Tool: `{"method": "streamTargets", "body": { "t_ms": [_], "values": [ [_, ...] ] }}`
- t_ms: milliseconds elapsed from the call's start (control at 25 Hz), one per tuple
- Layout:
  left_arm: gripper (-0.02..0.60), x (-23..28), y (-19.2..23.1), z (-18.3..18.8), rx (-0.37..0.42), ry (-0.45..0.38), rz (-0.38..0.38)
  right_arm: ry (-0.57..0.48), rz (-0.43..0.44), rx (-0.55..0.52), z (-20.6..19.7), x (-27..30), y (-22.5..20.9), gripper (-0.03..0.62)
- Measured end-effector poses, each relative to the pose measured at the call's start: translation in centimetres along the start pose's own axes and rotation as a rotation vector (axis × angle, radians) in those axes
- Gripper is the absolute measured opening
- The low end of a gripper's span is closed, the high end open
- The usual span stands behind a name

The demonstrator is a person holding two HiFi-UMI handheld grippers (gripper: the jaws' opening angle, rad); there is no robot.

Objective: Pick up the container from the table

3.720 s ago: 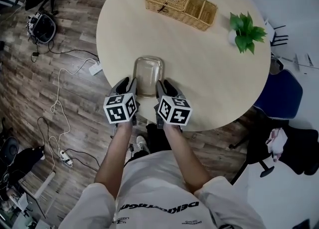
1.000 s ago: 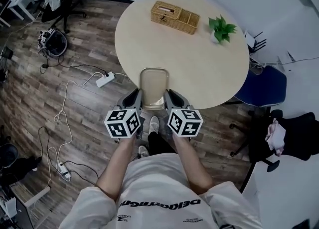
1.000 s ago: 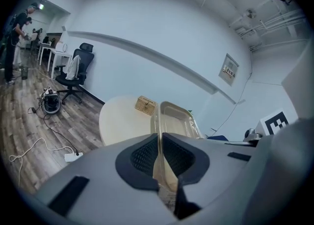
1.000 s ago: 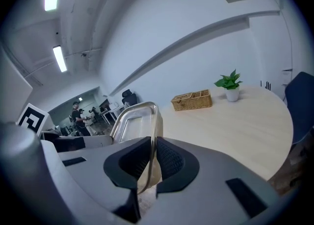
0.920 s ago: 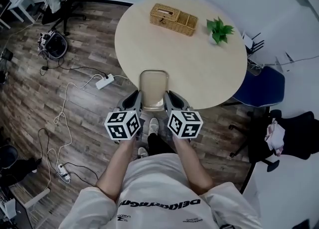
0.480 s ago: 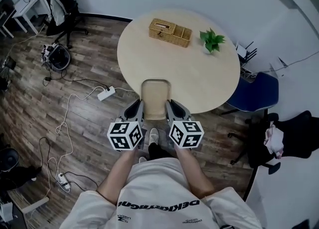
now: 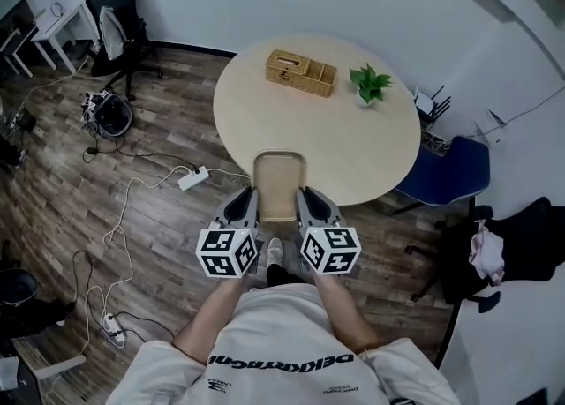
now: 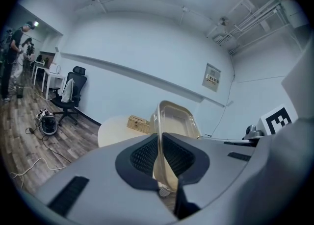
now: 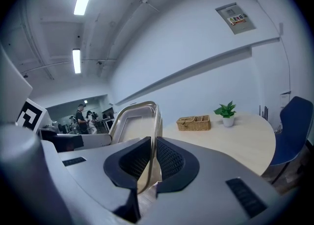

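Observation:
A clear rectangular container (image 7: 277,184) hangs in the air above the near edge of the round table (image 7: 353,134), held level between both grippers. My left gripper (image 7: 247,206) is shut on the container's left rim (image 8: 157,136). The right gripper (image 7: 306,205) is shut on the right rim (image 9: 154,136). In the left gripper view the container (image 8: 174,121) rises past the jaws, and in the right gripper view the container (image 9: 132,118) stands to the left of the jaws.
A wicker basket (image 7: 301,71) and a small potted plant (image 7: 369,85) stand at the table's far side. A blue chair (image 7: 446,174) is at the right, a black office chair (image 7: 115,15) at the back left, and cables with a power strip (image 7: 192,179) lie on the wood floor.
Both grippers have lifted the container off the table and drawn it toward the person. The table now looks smaller and farther below.

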State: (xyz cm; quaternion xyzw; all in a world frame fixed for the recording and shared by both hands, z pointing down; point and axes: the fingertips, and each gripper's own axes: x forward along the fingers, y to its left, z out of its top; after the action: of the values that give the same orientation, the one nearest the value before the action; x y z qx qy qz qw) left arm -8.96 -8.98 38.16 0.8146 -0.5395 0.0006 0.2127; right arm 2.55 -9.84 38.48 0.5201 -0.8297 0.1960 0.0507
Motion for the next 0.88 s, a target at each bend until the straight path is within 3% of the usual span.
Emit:
{"method": "streamTargets", "body": {
  "t_ms": [320, 880],
  "values": [
    [0.043, -2.0, -1.3, 1.1, 0.046, -0.046, 0.006, -0.046, 0.009, -0.033, 1.2, -2.0, 1.2, 0.064],
    [0.043, -4.0, -2.6, 0.6, 0.061, -0.088, 0.005, -0.084, 0.004, -0.062, 1.0, -4.3, 1.7, 0.064]
  ]
}}
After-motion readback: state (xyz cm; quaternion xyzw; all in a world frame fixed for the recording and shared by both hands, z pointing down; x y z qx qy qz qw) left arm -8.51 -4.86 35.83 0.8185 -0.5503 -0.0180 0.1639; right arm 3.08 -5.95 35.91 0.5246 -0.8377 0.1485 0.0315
